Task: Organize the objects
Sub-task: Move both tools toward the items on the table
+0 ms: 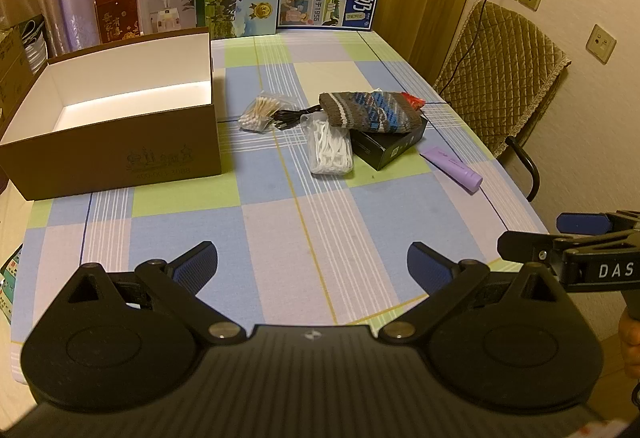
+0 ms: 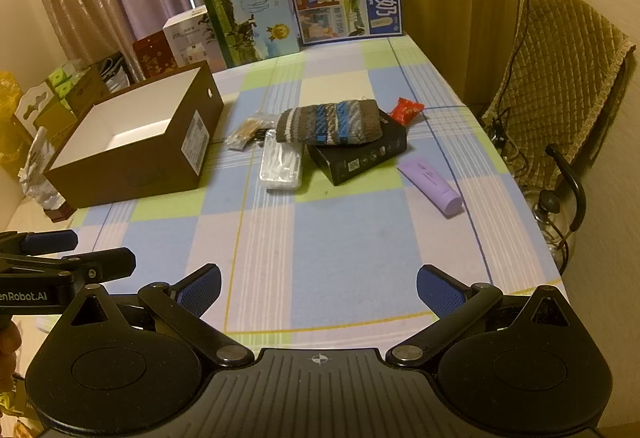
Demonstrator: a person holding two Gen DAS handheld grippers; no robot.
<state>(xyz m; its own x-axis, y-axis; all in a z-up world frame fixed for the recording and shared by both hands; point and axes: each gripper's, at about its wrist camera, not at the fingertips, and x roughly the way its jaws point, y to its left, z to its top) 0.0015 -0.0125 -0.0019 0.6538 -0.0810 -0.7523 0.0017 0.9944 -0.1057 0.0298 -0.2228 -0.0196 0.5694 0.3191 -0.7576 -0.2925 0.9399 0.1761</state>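
Brown cardboard box [image 1: 120, 142] sat open and empty on the checked bench [image 1: 304, 234], left of a loose cluster of things to be tidied: a bag of cotton swabs [image 1: 260, 112], a black cable [image 1: 290, 117], a clear case of floss picks [image 1: 331, 150], a knitted pouch [image 1: 370, 109] resting on a black carton [image 1: 390, 144], a red sachet [image 2: 406, 109] and a purple tube [image 1: 454, 169] lying apart. Both the left claw [image 1: 312, 266] and the right claw [image 2: 318, 288] hovered over the near edge, spread wide and holding nothing. A sound start would likely be the pouch on top, pinched across its narrow width and lifted clear before crossing to the box.
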